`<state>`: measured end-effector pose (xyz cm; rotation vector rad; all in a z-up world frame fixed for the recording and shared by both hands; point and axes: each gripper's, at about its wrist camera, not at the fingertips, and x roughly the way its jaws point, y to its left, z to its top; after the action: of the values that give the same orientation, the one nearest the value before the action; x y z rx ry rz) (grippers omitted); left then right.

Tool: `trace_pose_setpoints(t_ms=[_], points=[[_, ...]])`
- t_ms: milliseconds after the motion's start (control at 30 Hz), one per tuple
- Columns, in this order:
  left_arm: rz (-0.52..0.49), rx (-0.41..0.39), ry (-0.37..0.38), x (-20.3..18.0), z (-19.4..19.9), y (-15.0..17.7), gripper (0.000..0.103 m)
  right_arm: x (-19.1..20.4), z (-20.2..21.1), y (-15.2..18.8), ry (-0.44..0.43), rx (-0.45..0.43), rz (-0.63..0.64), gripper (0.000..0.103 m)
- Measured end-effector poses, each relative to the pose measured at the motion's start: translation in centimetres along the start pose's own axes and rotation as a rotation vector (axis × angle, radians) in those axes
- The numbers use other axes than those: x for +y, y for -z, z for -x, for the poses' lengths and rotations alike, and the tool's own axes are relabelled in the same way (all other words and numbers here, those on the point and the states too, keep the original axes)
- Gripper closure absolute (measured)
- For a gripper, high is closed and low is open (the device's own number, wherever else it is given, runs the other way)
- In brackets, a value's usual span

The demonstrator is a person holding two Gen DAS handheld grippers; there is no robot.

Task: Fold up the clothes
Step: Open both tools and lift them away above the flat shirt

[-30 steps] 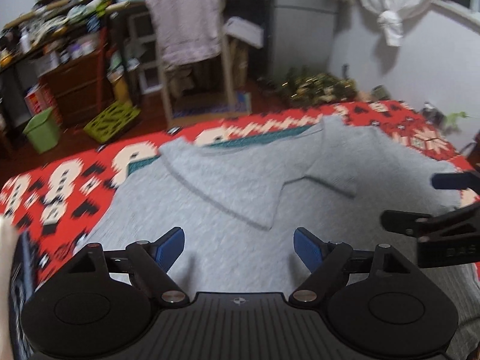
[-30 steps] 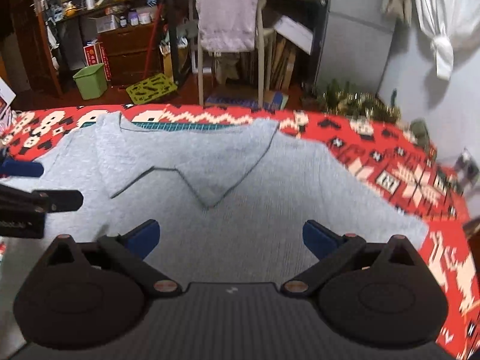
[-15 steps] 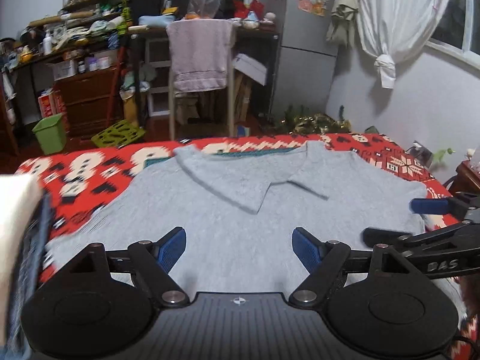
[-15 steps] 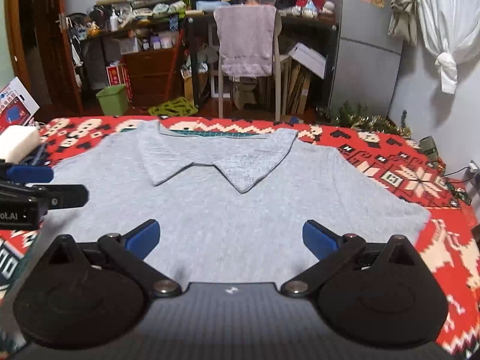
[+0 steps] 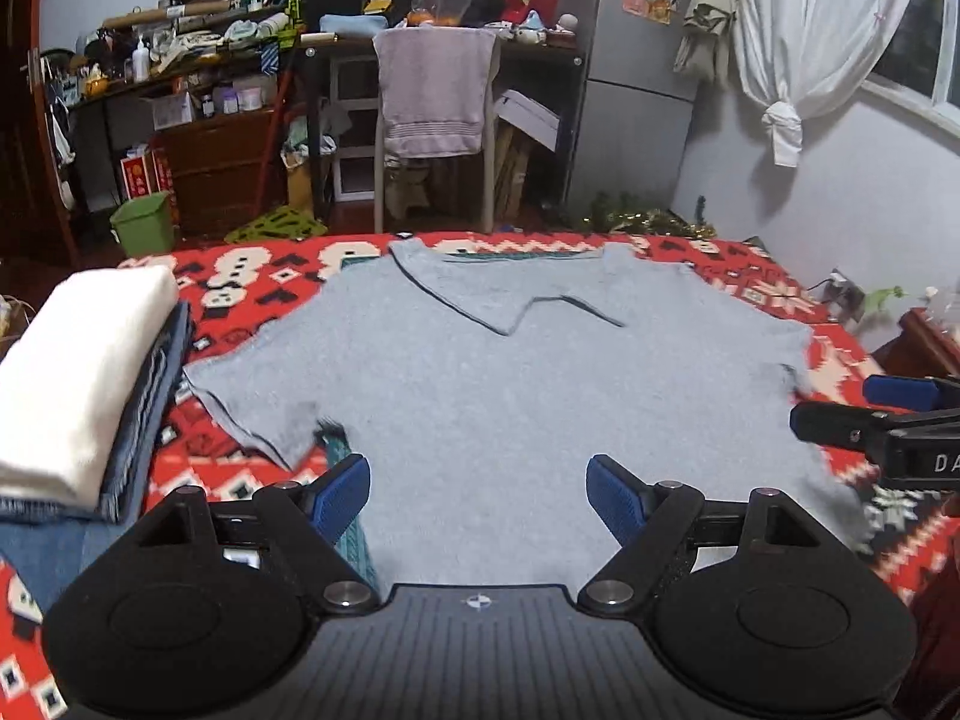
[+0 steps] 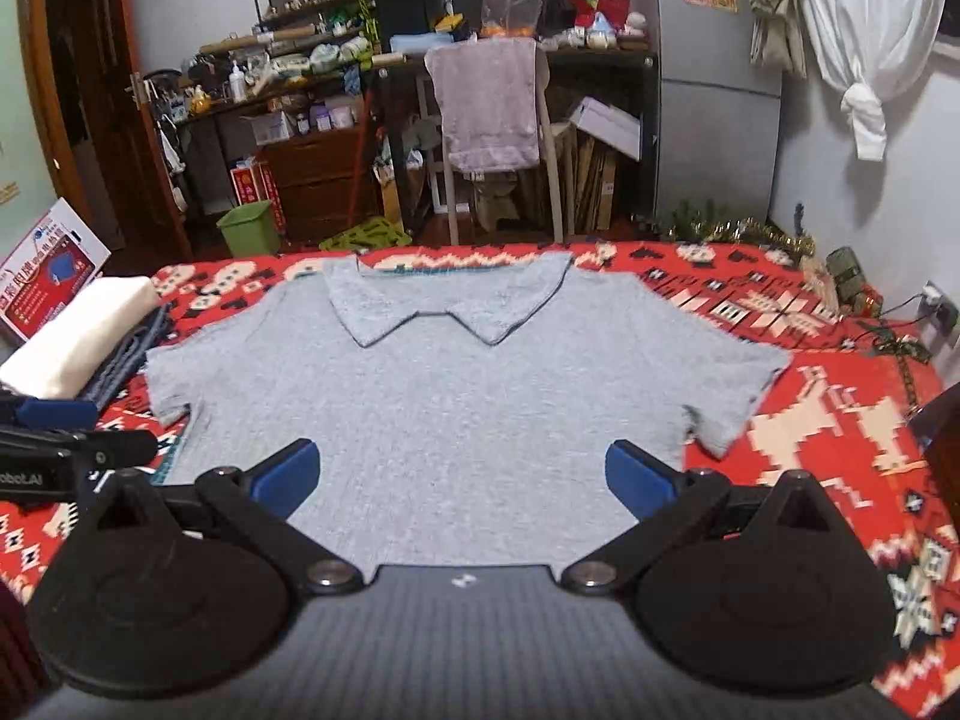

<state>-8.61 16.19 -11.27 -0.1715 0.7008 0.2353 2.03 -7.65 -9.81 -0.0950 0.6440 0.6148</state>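
On the red patterned blanket (image 6: 840,420), a grey polo shirt (image 6: 456,396) lies flat, collar far side. Left gripper (image 5: 478,495) and right gripper (image 6: 462,477) both hover spread wide, holding nothing.

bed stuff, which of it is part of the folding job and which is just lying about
Part of the job:
grey polo shirt, spread flat
folded stack of clothes
left tool, open
right tool, open

Lying about:
green bin
towel on chair

"DA" on right hand-held gripper (image 5: 900,414)
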Motion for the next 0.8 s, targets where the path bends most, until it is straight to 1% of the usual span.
trace_pose_setpoints(t_ms=[167, 300, 400, 467, 567, 700, 800], points=[[-0.056, -0.038, -0.009, -2.1, 1.3, 1.0, 0.024, -1.0, 3.9, 1.3, 0.014, -0.067, 0.014, 0.000], [-0.093, -0.048, 0.005, -3.7, 2.0, 2.2, 0.024, -1.8, 6.1, 2.9, 0.021, -0.073, -0.001, 0.000], [-0.167, -0.079, 0.002, -4.9, 2.6, 2.8, 0.024, -2.4, 6.9, 3.7, 0.004, -0.073, -0.011, 0.000], [-0.199, -0.094, -0.006, -5.3, 2.5, 2.9, 0.024, -2.7, 6.6, 4.0, 0.013, -0.061, -0.018, 0.000], [-0.182, -0.095, 0.000, -5.0, 2.1, 3.1, 0.024, -2.7, 5.7, 4.5, 0.035, -0.035, -0.017, 0.000], [-0.140, -0.068, -0.009, -4.0, 1.2, 3.6, 0.024, -1.4, 3.9, 4.8, 0.003, 0.015, 0.006, 0.000], [-0.120, -0.043, -0.021, -3.0, 0.3, 3.8, 0.024, -0.6, 2.5, 4.8, -0.018, 0.035, 0.031, 0.000]])
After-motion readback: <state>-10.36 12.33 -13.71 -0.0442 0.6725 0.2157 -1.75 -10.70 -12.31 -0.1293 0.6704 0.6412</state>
